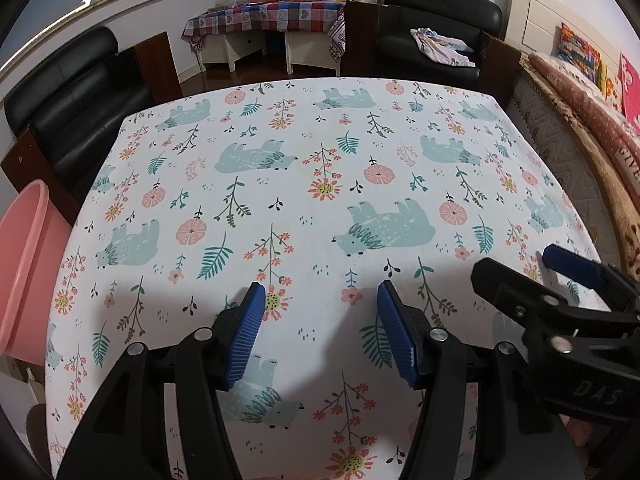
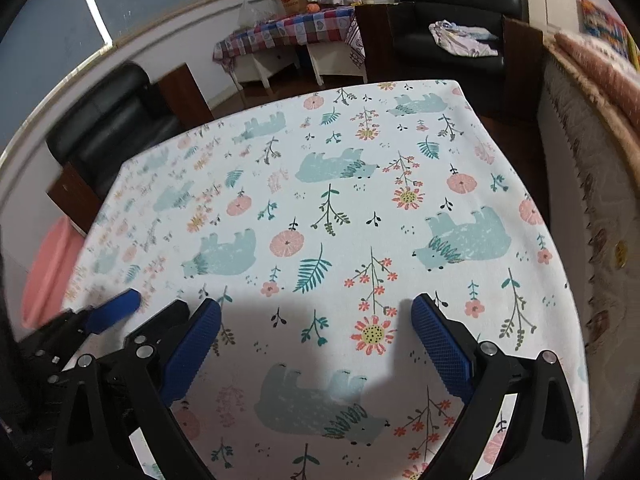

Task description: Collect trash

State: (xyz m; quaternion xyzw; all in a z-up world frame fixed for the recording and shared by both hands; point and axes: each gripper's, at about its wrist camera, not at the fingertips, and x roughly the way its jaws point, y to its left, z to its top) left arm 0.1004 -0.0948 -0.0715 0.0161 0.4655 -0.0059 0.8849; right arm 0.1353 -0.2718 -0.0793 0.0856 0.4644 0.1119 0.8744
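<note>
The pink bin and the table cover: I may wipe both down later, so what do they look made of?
The pink bin looks like moulded plastic: one even colour, a smooth rolled rim and a soft sheen. The table cover looks like woven fabric, probably cotton, with a matt printed pattern of bears and flowers; it lies flat and shows no gloss, so a coated cloth seems unlikely.

Probably a home bedroom: bed (image 1: 580, 128), armchairs (image 1: 436, 28), clothed table (image 1: 304, 128).
</note>
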